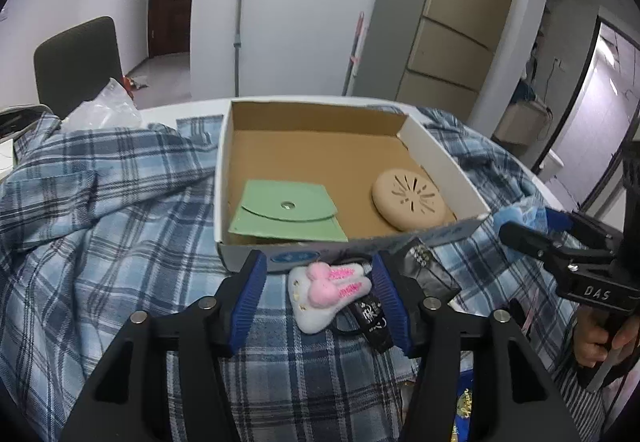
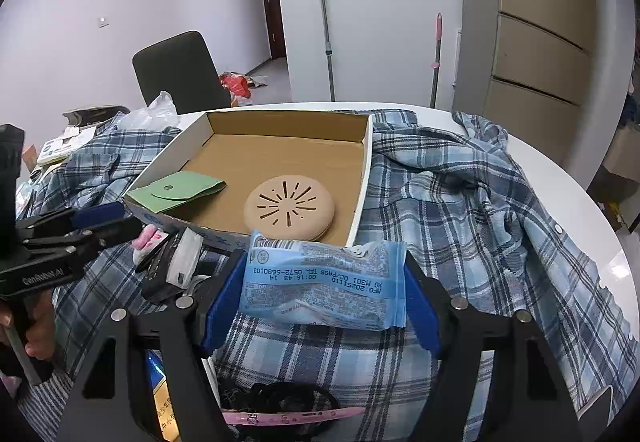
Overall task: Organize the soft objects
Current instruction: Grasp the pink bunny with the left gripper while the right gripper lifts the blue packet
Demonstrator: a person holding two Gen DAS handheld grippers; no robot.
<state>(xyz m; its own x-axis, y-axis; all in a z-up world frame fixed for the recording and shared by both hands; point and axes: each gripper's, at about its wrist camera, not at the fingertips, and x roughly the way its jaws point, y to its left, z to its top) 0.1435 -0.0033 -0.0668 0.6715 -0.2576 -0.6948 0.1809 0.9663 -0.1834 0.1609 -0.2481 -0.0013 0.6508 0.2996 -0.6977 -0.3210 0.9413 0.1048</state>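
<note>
Plush bunny charm (image 1: 326, 292), white body with pink ears, is lying on the plaid shirt (image 1: 100, 209) just in front of the cardboard box (image 1: 440, 157), between the blue pads of the left gripper (image 1: 326, 298). The jaws are seen at about half width, straddling the charm; the right pad sits against a black strap or tag (image 1: 370, 318) beside it, the left pad is apart from the plush. No squeeze on it can be seen yet.

The charm is judged light, soft and compressible, not fragile and not slippery; fuzzy fabric should be gripped easily. Hold is best taken across the white body, not the floppy ears, and the black strap is likely to be caught along with it. Loose shirt fabric underneath may be pinched if the pads go too low.

Blue wipes packet (image 2: 326, 282) is held across its width in the right gripper (image 2: 326, 292), raised near the box's front edge. It is judged light, crinkly and slick, so a slip is possible under a weak grip.

Already in the box: a green pouch (image 1: 286, 211) and a tan round pad (image 1: 408, 199). The charm and packet are judged to go in next.
</note>
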